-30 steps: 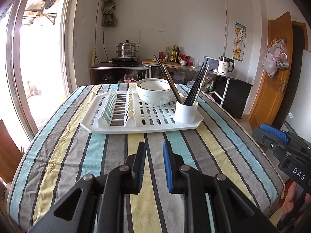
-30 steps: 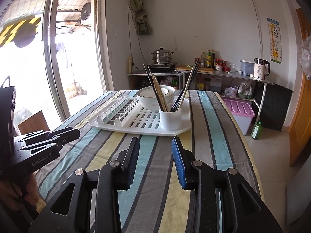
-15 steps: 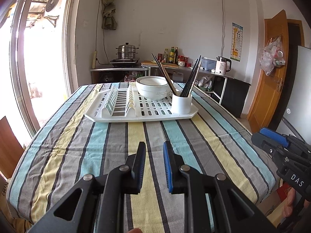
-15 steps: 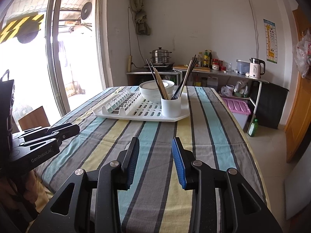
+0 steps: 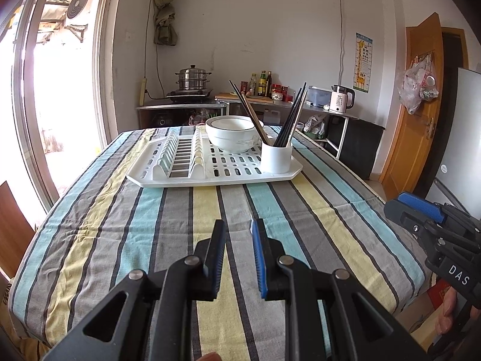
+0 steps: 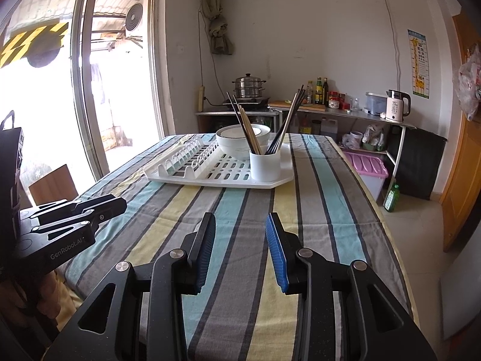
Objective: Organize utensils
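Observation:
A white drying rack (image 5: 168,177) (image 6: 279,180) lies on the far half of the striped table. On it stands a white cup (image 5: 276,159) (image 6: 265,165) with several chopsticks (image 5: 293,114) (image 6: 288,120) fanned out of it. A white bowl (image 5: 231,134) (image 6: 233,143) sits behind the cup. My left gripper (image 5: 238,234) hangs over the near table edge, its jaws a narrow gap apart and empty. My right gripper (image 6: 240,228) is open and empty, also near the front edge. Each gripper shows at the side of the other's view.
The striped tablecloth (image 5: 150,225) covers the table. A counter at the back wall holds a steel pot (image 5: 192,79), bottles and a kettle (image 5: 341,97). A glass door is on the left, a wooden door (image 5: 418,105) on the right, a pink bin (image 6: 366,171) on the floor.
Both grippers have drawn back from the rack toward the near table edge, so the rack and cup look farther away. The jaws have kept their openings.

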